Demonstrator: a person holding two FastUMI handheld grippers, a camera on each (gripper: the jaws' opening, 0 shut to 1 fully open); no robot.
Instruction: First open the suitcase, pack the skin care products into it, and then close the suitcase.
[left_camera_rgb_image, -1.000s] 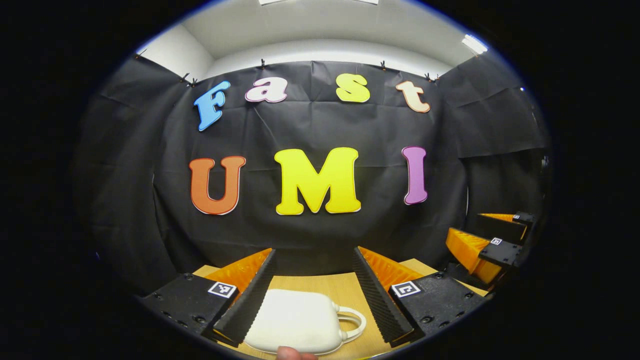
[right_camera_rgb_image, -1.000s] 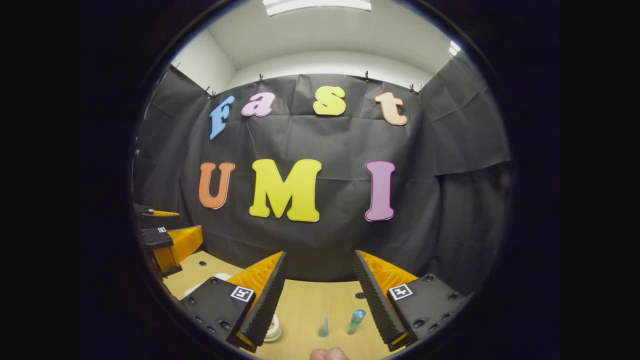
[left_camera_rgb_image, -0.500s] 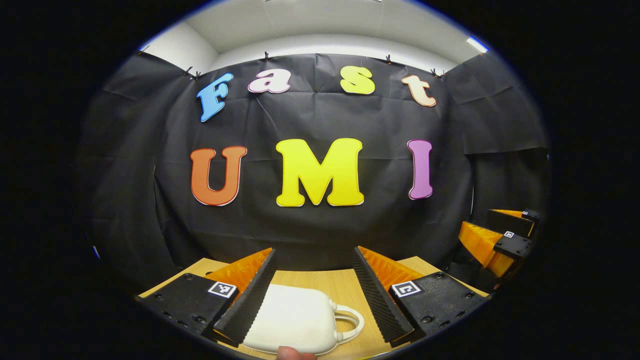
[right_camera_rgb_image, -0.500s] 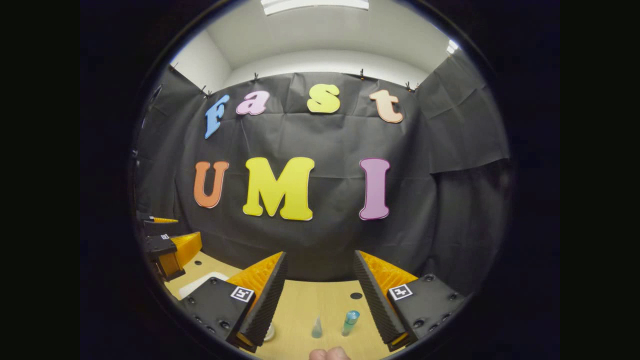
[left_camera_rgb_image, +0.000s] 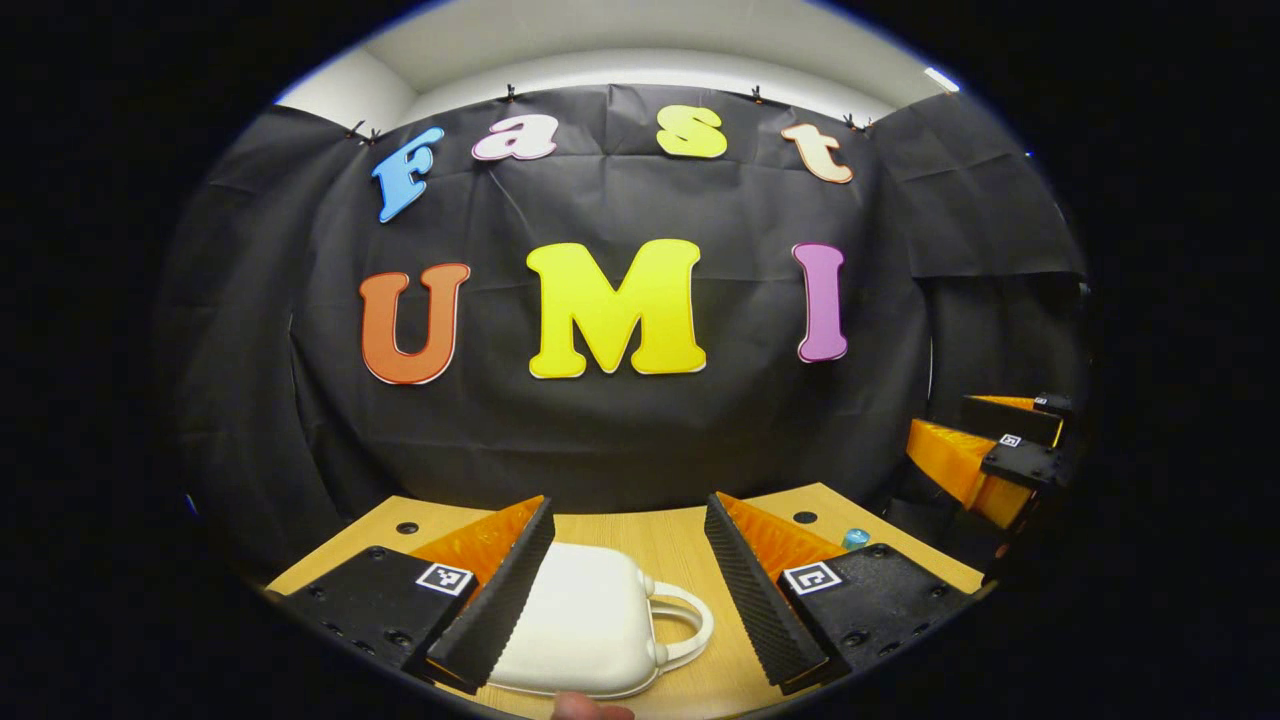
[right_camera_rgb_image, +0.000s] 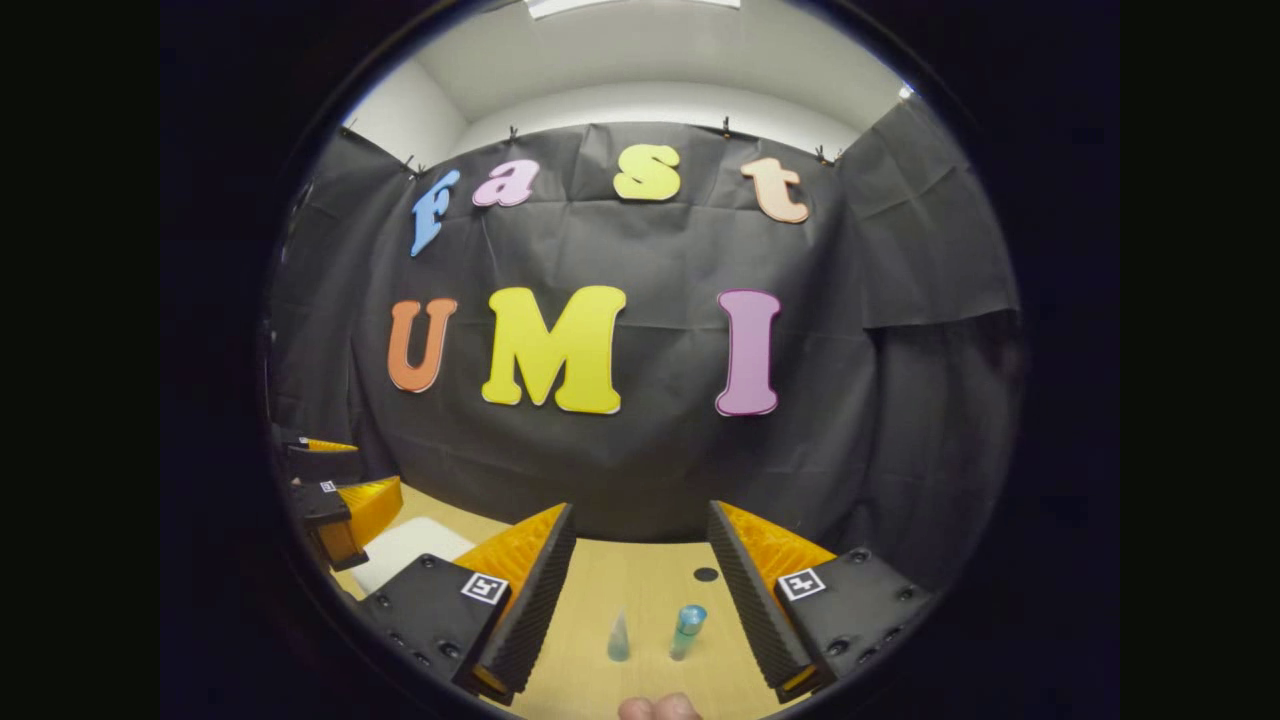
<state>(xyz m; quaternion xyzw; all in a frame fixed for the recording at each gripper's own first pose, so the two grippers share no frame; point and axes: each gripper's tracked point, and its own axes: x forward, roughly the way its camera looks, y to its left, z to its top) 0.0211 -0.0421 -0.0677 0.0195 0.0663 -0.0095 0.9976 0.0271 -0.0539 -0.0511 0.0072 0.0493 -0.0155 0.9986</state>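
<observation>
Two grippers, both spread wide, holding nothing | left gripper (left_camera_rgb_image: 625, 525) above closed white suitcase (left_camera_rgb_image: 585, 630) on wooden table (left_camera_rgb_image: 670, 540) | right gripper (right_camera_rgb_image: 640, 530) over two skin care bottles (right_camera_rgb_image: 685, 630) | step: opening not begun | next: reach the suitcase's lid edge.

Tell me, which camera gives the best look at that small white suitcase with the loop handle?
The left gripper view: the small white hard-shell suitcase lies closed on the wooden table, between the open left claw, its handle plain. The right gripper view catches just a white corner of it at the left, beside that claw.
</observation>
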